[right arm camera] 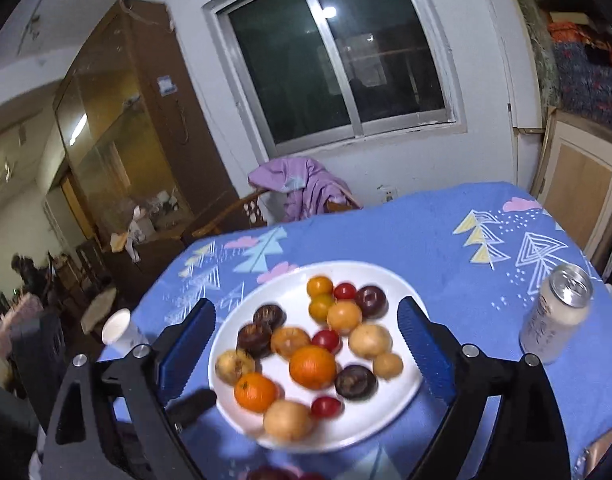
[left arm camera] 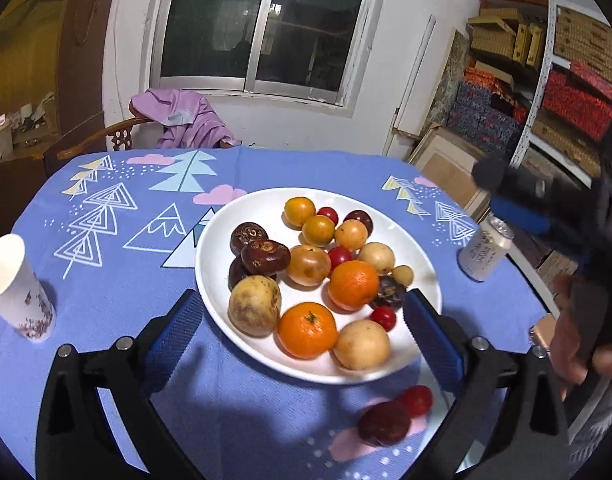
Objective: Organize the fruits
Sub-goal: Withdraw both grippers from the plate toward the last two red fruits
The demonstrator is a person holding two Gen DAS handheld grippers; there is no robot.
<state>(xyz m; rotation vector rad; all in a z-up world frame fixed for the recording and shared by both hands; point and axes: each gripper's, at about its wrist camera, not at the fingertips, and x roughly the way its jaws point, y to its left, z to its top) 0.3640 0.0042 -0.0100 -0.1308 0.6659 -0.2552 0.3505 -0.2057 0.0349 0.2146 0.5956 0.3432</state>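
- The white plate (left arm camera: 226,320) sat near the middle of the table, on the blue tablecloth (left arm camera: 106,300) printed with trees, and was piled with fruit: two tangerines, pale round fruits, dark brown ones and cherry tomatoes.
- Two fruits lay off the plate, on the cloth just beyond its near rim: a dark red plum (left arm camera: 383,423) and a cherry tomato (left arm camera: 417,400), touching or nearly so.
- The left gripper (left arm camera: 302,332) stood wide, nothing between its blue pads, the near side of the plate framed in the gap.
- The right gripper (right arm camera: 306,354) was likewise spread wide and empty, hovering above the plate; that view was blurred.
- From the left gripper the stray plum and tomato lay low and to the right, close under its right finger (left arm camera: 433,344), nearer than the plate's rim.
- In the right wrist view only a red sliver of them showed at the bottom edge, under the gripper.
- Both fruits were roundish, so no long axis governed the approach.
- Which hand was nearer could not be told for certain; judging by framing, the left had the clearer sight of them.
- A paper cup (left arm camera: 18,292) stood toward the left edge and a drink can (left arm camera: 485,250) toward the right edge, both well apart from the strays.
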